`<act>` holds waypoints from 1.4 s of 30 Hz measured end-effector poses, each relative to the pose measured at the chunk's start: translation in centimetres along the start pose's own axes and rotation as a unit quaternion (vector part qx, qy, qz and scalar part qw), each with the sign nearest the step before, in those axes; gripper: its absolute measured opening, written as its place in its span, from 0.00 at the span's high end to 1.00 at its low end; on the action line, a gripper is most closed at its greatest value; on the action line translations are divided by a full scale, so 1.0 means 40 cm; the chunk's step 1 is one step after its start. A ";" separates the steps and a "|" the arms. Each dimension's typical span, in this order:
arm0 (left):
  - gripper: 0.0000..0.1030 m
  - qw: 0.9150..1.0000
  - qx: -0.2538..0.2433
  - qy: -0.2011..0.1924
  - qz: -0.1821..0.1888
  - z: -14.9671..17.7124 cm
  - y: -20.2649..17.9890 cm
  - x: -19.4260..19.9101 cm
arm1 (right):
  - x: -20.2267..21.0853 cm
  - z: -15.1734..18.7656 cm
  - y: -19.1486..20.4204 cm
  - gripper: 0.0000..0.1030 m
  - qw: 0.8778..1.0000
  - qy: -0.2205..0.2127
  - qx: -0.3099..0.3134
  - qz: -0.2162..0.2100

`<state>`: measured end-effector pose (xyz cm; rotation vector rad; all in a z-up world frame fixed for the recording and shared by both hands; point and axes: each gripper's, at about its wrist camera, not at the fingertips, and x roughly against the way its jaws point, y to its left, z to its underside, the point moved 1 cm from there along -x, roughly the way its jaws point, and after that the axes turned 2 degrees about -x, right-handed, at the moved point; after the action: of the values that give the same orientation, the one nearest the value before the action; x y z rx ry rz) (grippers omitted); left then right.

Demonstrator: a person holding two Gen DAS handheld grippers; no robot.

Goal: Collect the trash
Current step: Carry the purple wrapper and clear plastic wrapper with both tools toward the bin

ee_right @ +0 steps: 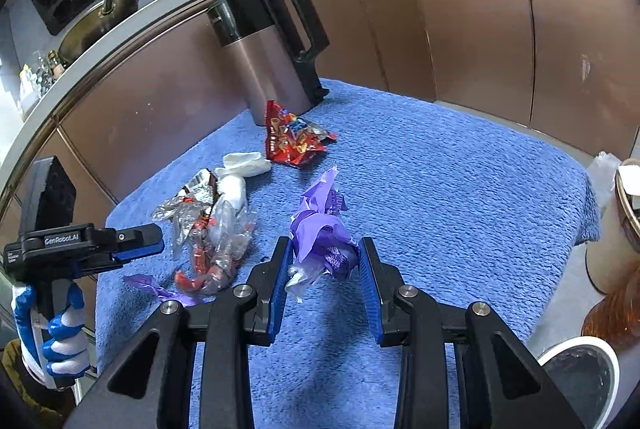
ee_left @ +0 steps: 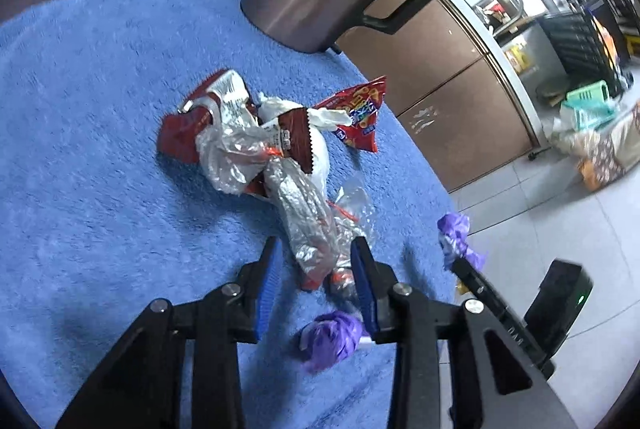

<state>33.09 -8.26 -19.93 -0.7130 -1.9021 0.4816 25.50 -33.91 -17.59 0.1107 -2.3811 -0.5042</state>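
A pile of trash lies on the blue towel (ee_left: 100,149): red wrappers (ee_left: 180,133), crumpled clear plastic (ee_left: 228,157), white tissue (ee_left: 320,153) and a red snack bag (ee_left: 360,117). My left gripper (ee_left: 315,247) is open, low over the towel. The near end of a clear and silver wrapper (ee_left: 308,225) lies between its blue pads, and they do not press on it. My right gripper (ee_right: 326,243) is shut on a crumpled purple wrapper (ee_right: 324,241) and holds it above the towel. Another purple wrapper (ee_left: 332,339) lies under the left gripper.
A copper kettle (ee_right: 272,69) with a black handle stands at the towel's far edge. A white bin (ee_right: 580,377) sits below the table at the lower right. Brown cabinets (ee_right: 480,29) run behind. A gloved hand (ee_right: 60,329) holds the left gripper.
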 end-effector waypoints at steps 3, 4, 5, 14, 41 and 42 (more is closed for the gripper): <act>0.70 1.000 0.019 0.009 0.019 -0.015 0.002 -0.026 | -0.003 0.002 -0.009 0.68 1.000 0.001 -0.004 0.002; 0.70 1.000 0.022 0.009 0.020 -0.016 0.001 -0.029 | -0.003 0.003 -0.011 0.68 1.000 0.002 -0.004 0.002; 0.72 0.999 0.023 0.010 0.021 -0.021 -0.002 -0.036 | -0.004 0.004 -0.013 0.68 1.000 0.002 -0.004 0.004; 0.99 0.999 0.019 -0.002 0.029 -0.029 -0.019 -0.027 | 0.026 0.009 -0.016 0.68 1.000 -0.005 -0.005 0.013; 1.00 0.985 -0.140 -0.070 0.070 0.098 -0.298 0.281 | 0.450 0.125 -0.047 0.68 0.992 -0.113 -0.032 0.054; 1.00 0.983 -0.154 -0.062 0.074 0.114 -0.326 0.272 | 0.464 0.133 -0.060 0.68 0.991 -0.115 -0.037 0.061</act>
<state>22.01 -10.83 -6.50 -1.0538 -2.0745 0.3334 7.87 -38.30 -10.71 -0.1332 -2.5702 -0.5725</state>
